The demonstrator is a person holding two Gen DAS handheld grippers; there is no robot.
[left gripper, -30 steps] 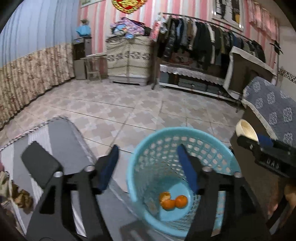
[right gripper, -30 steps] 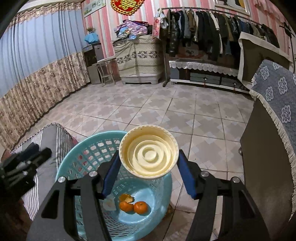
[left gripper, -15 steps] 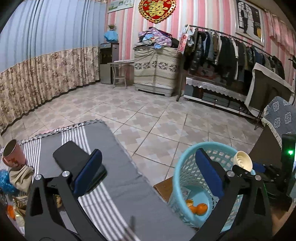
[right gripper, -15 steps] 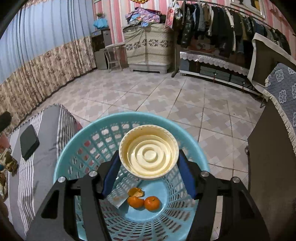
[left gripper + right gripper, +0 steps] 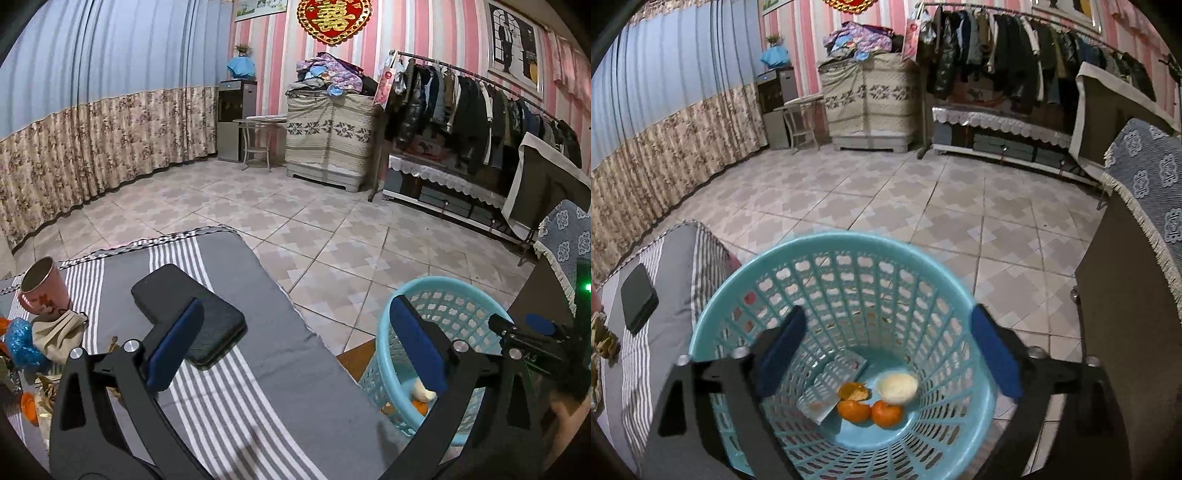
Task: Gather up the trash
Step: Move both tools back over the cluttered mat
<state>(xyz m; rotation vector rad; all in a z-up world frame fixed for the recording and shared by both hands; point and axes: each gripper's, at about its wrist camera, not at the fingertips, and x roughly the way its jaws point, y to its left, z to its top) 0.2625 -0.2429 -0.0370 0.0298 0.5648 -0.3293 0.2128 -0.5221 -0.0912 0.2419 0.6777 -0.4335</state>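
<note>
- Right gripper (image 5: 886, 354): jaws spread wide, nothing between the pads; it hangs over the mouth of the basket (image 5: 713, 317).
- Basket: pale blue plastic lattice, standing on the tiled floor just beside the end of the striped mattress (image 5: 258, 354).
- Basket contents, on its bottom: cream cup (image 5: 897, 386) lying mouth up; two oranges (image 5: 870, 411) touching each other; a piece of peel (image 5: 852, 391); a flat wrapper (image 5: 831, 387).
- Left gripper (image 5: 295, 350): jaws wide open, empty; it points across the mattress toward its left side.
- Trash left to collect, at the left edge of the mattress: pink cup (image 5: 42, 291) upright; crumpled cloth (image 5: 55, 332); blue wrapper (image 5: 20, 345); orange scraps (image 5: 27, 406) below.
- Black phone (image 5: 188, 317): lies mid-mattress; probably not trash.
- Advice for the next pick: pass over the phone; take the pink cup by its wall, low enough not to tip it; lift the right gripper clear of the basket rim before turning away.
</note>
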